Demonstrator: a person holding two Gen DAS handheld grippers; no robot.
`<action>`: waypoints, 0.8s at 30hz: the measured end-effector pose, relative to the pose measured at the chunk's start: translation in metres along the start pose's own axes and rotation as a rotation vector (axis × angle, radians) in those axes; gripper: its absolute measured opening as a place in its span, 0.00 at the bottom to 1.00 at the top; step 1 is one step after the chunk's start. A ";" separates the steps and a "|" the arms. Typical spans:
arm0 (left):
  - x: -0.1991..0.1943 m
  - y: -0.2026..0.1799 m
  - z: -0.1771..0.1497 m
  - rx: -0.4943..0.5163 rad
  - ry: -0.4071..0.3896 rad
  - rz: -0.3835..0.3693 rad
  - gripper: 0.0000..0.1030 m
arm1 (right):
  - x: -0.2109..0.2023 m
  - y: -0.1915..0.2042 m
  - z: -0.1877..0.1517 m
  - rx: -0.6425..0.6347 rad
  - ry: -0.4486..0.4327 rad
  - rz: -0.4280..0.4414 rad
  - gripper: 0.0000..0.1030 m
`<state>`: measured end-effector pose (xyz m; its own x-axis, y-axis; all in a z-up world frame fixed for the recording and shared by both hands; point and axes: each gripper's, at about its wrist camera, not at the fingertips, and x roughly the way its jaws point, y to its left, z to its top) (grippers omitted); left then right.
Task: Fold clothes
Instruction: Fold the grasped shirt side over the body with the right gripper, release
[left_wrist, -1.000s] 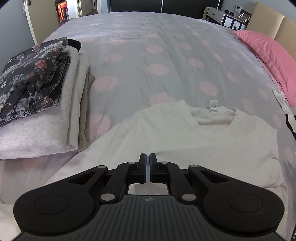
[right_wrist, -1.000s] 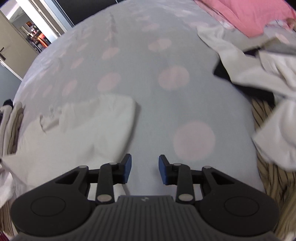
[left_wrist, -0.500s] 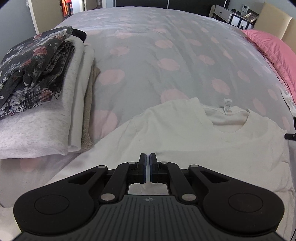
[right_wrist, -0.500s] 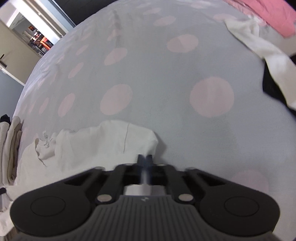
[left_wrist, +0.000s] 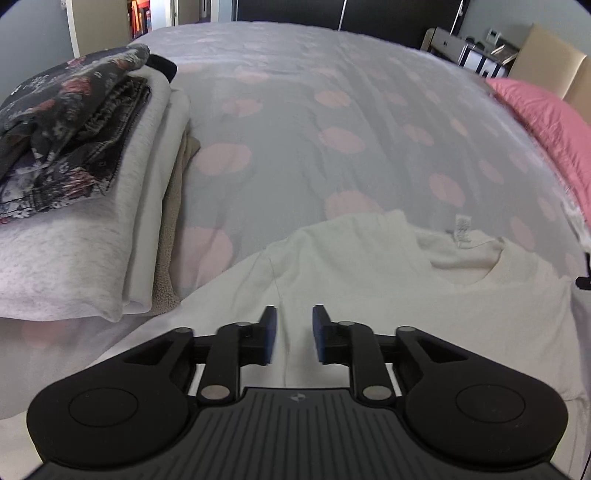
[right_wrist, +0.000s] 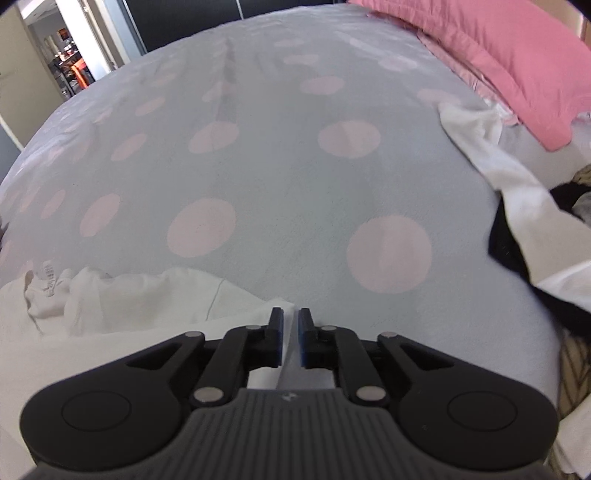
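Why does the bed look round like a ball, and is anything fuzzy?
Both wrist views use a fisheye lens, so the spotted bedspread bulges and corners go dark; in the right wrist view the black and white clothes at the edge look smeared; in the left wrist view the white T-shirt looks sharp.

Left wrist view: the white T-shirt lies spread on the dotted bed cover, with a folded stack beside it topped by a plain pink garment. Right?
Not quite. The white T-shirt does lie on the dotted bed cover, but the folded stack is topped by a dark floral garment, as the left wrist view shows.

Grey polka-dot bedspread (left_wrist: 332, 122), pink pillow (right_wrist: 517, 59), beige headboard (left_wrist: 550, 51), open doorway (right_wrist: 70, 70).
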<state>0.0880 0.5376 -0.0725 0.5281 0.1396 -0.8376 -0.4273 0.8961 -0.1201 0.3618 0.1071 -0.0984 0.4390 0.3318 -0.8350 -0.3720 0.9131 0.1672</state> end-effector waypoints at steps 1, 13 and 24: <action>-0.004 0.001 -0.003 0.002 -0.008 -0.010 0.23 | -0.008 0.000 -0.004 -0.015 -0.002 0.011 0.16; 0.003 -0.004 -0.058 -0.038 0.094 -0.091 0.32 | -0.089 0.021 -0.116 -0.222 0.083 0.107 0.41; 0.002 -0.005 -0.058 -0.085 0.097 -0.045 0.01 | -0.070 0.068 -0.173 -0.542 0.091 -0.080 0.22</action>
<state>0.0485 0.5088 -0.1045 0.4762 0.0547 -0.8776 -0.4672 0.8612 -0.1999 0.1643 0.1051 -0.1197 0.4194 0.2225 -0.8801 -0.7187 0.6737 -0.1721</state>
